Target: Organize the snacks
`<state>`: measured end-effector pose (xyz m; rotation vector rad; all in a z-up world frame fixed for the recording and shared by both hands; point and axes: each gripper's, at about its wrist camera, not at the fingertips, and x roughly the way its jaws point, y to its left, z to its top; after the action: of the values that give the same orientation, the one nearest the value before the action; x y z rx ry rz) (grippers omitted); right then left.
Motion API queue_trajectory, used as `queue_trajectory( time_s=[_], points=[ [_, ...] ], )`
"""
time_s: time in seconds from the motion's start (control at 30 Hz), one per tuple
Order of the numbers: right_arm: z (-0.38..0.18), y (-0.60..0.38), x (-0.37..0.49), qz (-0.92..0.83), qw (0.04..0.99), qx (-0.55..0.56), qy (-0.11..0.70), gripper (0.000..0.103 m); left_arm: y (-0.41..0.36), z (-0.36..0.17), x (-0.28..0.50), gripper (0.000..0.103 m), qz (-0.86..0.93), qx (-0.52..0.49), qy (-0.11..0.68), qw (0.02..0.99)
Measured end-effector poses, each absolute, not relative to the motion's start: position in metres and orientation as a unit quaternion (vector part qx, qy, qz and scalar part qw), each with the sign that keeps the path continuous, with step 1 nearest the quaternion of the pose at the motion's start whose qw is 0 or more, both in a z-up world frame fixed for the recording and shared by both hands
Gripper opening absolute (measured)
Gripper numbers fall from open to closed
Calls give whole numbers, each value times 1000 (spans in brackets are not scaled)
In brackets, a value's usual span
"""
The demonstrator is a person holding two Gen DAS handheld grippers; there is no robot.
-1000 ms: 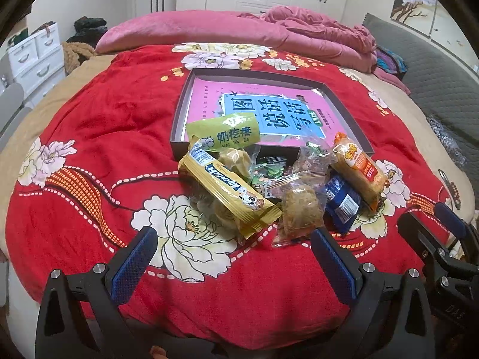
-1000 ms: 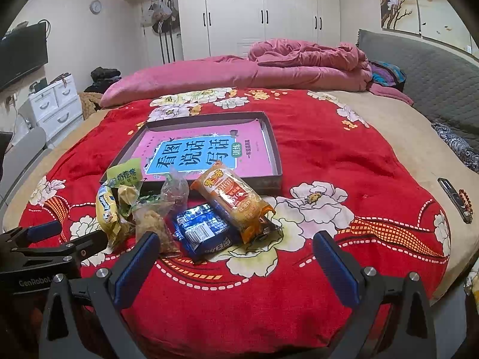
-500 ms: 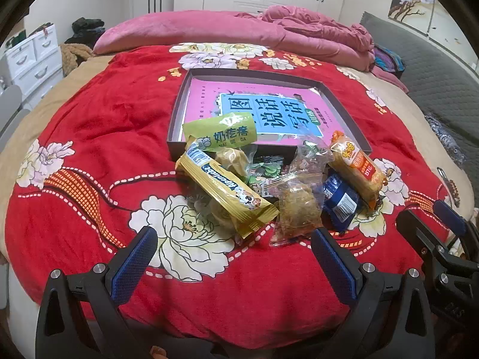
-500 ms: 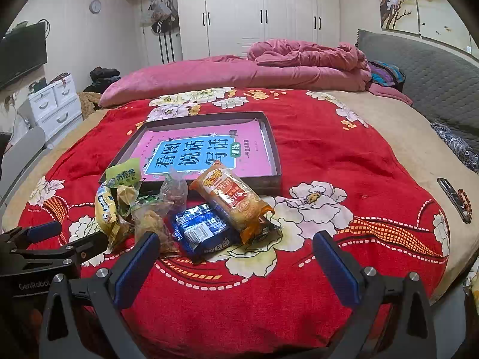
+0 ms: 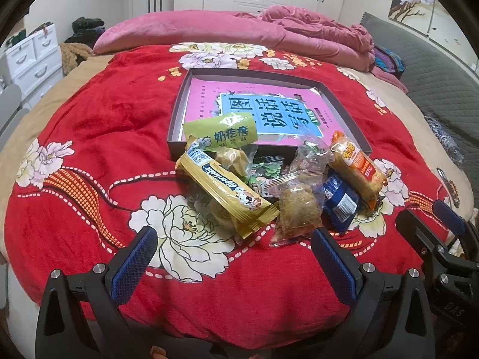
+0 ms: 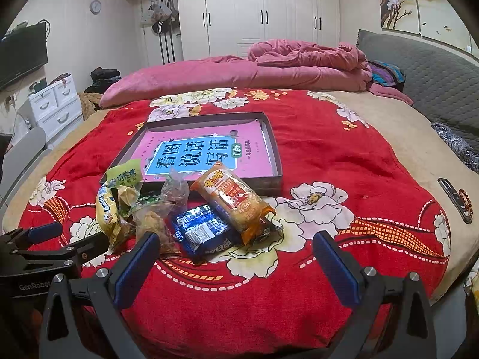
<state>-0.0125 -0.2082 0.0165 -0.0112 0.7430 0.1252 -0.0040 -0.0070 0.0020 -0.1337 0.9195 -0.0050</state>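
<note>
Both grippers hang over the near edge of the red floral blanket (image 6: 329, 155), the left gripper (image 5: 233, 257) and right gripper (image 6: 236, 258) each with jaws spread wide, grasping nothing. The snack pile (image 5: 269, 185) sits heaped just in front of the shallow box (image 6: 274, 146), with the green packet (image 5: 221, 131) leaning over its rim.
</note>
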Motion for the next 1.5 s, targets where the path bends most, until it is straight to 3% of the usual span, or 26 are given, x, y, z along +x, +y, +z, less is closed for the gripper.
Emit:
queue_trajectory(
  time_s=[0.33,0.67,1.23,1.5],
  points=[
    [15,-209,-9,62,929,1,366,103,13,-1,-1,102,-7,-116,452,885],
    [13,-216,7,56,929,6,365,103,44,-15,15,102,-14,-232,464,855],
    [-2,-219,56,52,920,-22,388,103,49,-32,59,102,-4,-254,473,843],
    [-17,-190,74,77,910,-103,394,103,56,-35,64,91,-2,-268,468,842]
  ],
)
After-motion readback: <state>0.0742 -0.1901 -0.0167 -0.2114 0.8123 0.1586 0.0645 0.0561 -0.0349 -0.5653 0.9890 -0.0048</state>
